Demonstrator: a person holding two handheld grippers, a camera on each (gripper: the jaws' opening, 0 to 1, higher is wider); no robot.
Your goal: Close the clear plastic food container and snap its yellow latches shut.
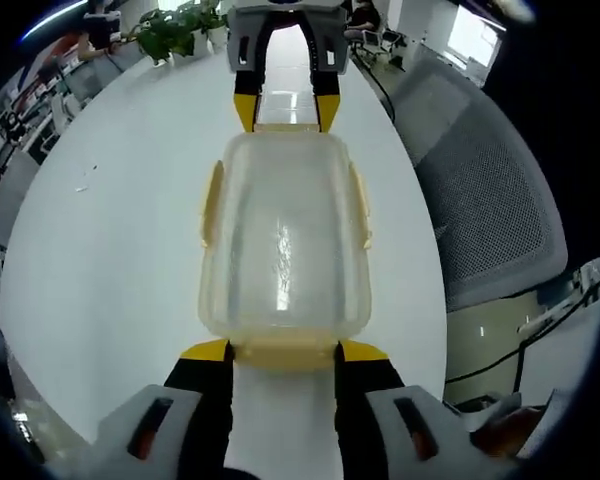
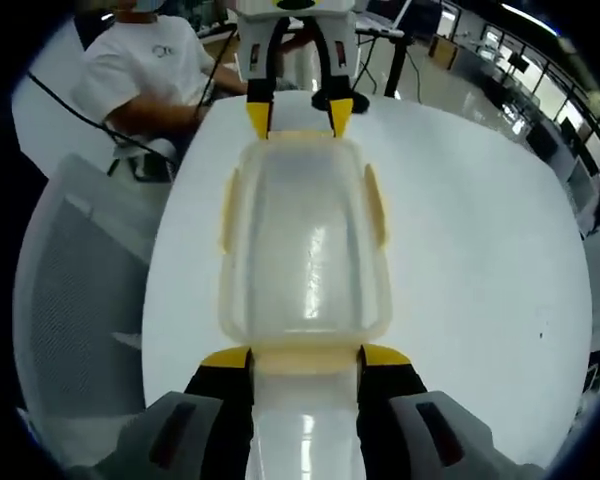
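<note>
A clear plastic food container [image 1: 283,245] is lying lengthwise on a white table [image 1: 120,250], its lid already seated on top. In the left gripper view, the left gripper [image 1: 283,352] is being held at the container's near end, its yellow-tipped jaws spread apart on either side of the near yellow latch [image 1: 283,354], which is lying between the tips. At the far end, the right gripper [image 1: 285,110] is being seen head-on, its jaws likewise parted and reaching the far edge of the lid. Yellow side latches [image 1: 210,205] are being shown along both long sides of the container.

In the right gripper view, the same container [image 2: 305,245] is being seen from the opposite end, with the right gripper [image 2: 305,358] open around the near latch [image 2: 305,358] and the left gripper [image 2: 300,112] open at the far end. A grey mesh chair [image 1: 485,190] is standing just right of the table in the left gripper view, and a seated person in a white shirt [image 2: 145,70] is being seen beyond the table's far left edge in the right gripper view.
</note>
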